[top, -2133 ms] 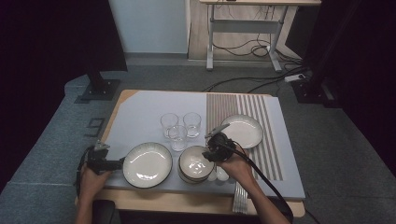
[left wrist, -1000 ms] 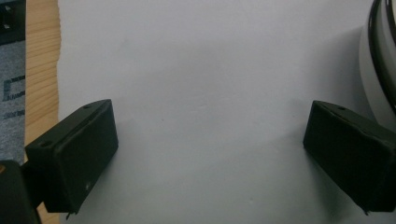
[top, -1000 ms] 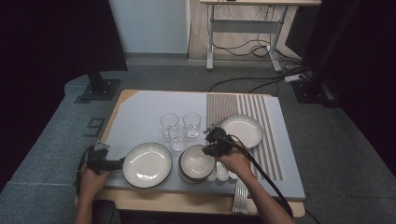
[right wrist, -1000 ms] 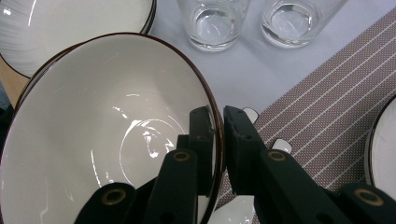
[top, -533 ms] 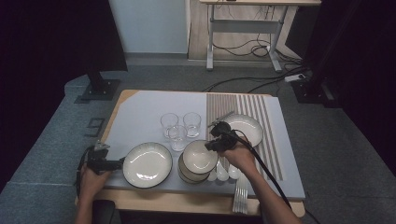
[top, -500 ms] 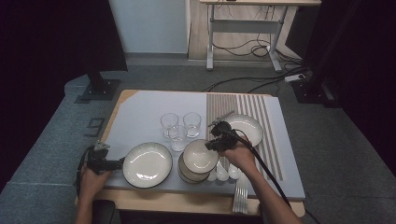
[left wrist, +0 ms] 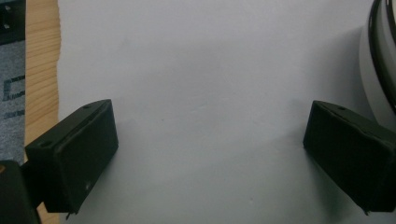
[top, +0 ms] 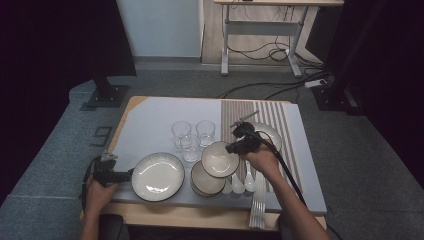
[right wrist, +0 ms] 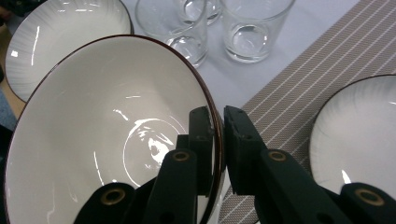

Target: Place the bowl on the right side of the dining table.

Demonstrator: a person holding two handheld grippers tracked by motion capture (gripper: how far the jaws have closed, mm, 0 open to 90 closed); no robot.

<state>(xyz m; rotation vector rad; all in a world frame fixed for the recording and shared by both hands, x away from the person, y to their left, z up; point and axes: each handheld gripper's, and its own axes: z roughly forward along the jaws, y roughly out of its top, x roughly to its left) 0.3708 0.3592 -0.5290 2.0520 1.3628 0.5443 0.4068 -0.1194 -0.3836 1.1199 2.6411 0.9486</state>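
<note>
Grey worktop (top: 150, 120): white bowl (top: 219, 159) tilted, lifted over the second bowl (top: 206, 181), its rim pinched in right gripper (right wrist: 218, 135) jaws. Glasses (top: 192, 135) just beyond the bowl; large plate (top: 158, 176) beside it. Left gripper (left wrist: 210, 149) jaws wide, nothing between them.

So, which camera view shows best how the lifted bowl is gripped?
The right gripper view: the right gripper pinches the bowl by its rim, one jaw inside, one outside. The high view shows that bowl small, tilted above a second bowl.
</note>
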